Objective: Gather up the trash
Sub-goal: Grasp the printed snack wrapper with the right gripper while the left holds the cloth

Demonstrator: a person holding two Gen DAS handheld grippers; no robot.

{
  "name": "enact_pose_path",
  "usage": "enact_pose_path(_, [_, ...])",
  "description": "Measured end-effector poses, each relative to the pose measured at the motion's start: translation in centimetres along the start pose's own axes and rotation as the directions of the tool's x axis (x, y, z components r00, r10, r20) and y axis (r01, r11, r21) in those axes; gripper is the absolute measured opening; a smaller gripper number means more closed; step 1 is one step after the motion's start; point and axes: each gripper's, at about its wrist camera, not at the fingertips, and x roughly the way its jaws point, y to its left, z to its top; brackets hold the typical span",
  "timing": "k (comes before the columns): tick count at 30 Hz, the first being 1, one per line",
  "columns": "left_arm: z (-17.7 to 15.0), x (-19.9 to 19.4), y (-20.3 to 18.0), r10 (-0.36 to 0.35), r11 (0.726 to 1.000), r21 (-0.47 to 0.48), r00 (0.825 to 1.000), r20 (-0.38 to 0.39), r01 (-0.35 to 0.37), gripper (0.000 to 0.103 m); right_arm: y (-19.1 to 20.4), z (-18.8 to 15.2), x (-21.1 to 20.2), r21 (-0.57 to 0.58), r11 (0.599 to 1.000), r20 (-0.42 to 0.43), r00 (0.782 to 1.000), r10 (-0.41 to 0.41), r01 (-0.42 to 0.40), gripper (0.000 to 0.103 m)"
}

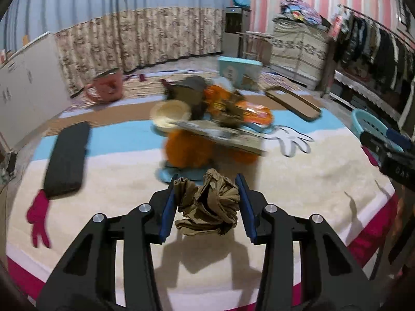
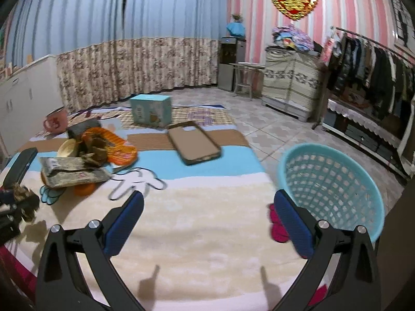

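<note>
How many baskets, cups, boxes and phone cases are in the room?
Turquoise plastic mesh basket: 1
Pink mug: 1
Turquoise cardboard box: 1
Brown phone case: 1
Total: 4

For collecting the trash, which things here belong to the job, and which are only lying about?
Belong to the job:
- crumpled brown paper ball, between the left gripper pads
- orange snack wrapper
- flattened grey printed packet
- light blue plastic mesh basket
- right gripper, open and empty

Lying about:
- pink mug
- brown phone case
- teal cardboard box
- black flat case
</note>
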Motion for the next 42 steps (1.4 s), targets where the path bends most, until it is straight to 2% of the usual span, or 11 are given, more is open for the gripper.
enact_pose_path(8, [2.5, -0.5, 7.8, 0.083, 0.993, -0.089, 0.996, 0.04, -0.079, 0.042, 6.4, 0.6, 0.4, -0.091, 0.993, -0.009, 0.997, 0.08, -0.081, 0.098])
enact_pose_path(16, [4.3, -0.4, 12.4, 0.124, 0.984, -0.139, 0.99, 0.071, -0.113, 0.042, 11.4, 0.0, 0.9, -0.189, 0.971, -0.058, 0.988, 0.14, -0.149, 0.098])
enact_pose_path(22, [4.2, 0.1, 13.9, 0.125, 0.982, -0.15, 0.99, 0.071, -0.113, 0.042, 13.8, 0.0, 2.6, -0.247, 0.957, -0.098, 0.987, 0.131, -0.152, 0.098])
enact_pose_path(27, [3.8, 0.5, 15.0, 0.111, 0.975, -0.2, 0.992, 0.067, -0.096, 0.042, 14.7, 0.9, 3.5, -0.266, 0.951, -0.095, 0.986, 0.138, -0.159, 0.098])
enact_pose_path(33, [3.6, 0.7, 15.2, 0.111, 0.974, -0.207, 0.992, 0.068, -0.094, 0.042, 15.8, 2.4, 4.6, -0.305, 0.937, -0.081, 0.985, 0.153, -0.17, 0.097])
enact_pose_path(35, [3.6, 0.9, 15.4, 0.112, 0.973, -0.212, 0.991, 0.069, -0.095, 0.042, 16.0, 2.7, 4.9, -0.314, 0.93, -0.091, 0.981, 0.173, -0.193, 0.088])
enact_pose_path(37, [3.6, 1.1, 15.5, 0.113, 0.972, -0.213, 0.991, 0.067, -0.097, 0.042, 16.2, 2.9, 5.4, -0.322, 0.923, -0.117, 0.976, 0.183, -0.211, 0.063])
enact_pose_path(41, [3.7, 1.5, 15.4, 0.115, 0.972, -0.211, 0.992, 0.057, -0.101, 0.042, 16.2, 2.7, 6.0, -0.311, 0.909, -0.164, 0.958, 0.237, -0.278, 0.037])
enact_pose_path(42, [3.7, 1.4, 15.4, 0.117, 0.972, -0.21, 0.991, 0.058, -0.102, 0.042, 16.3, 2.6, 6.0, -0.316, 0.902, -0.17, 0.953, 0.25, -0.293, 0.026])
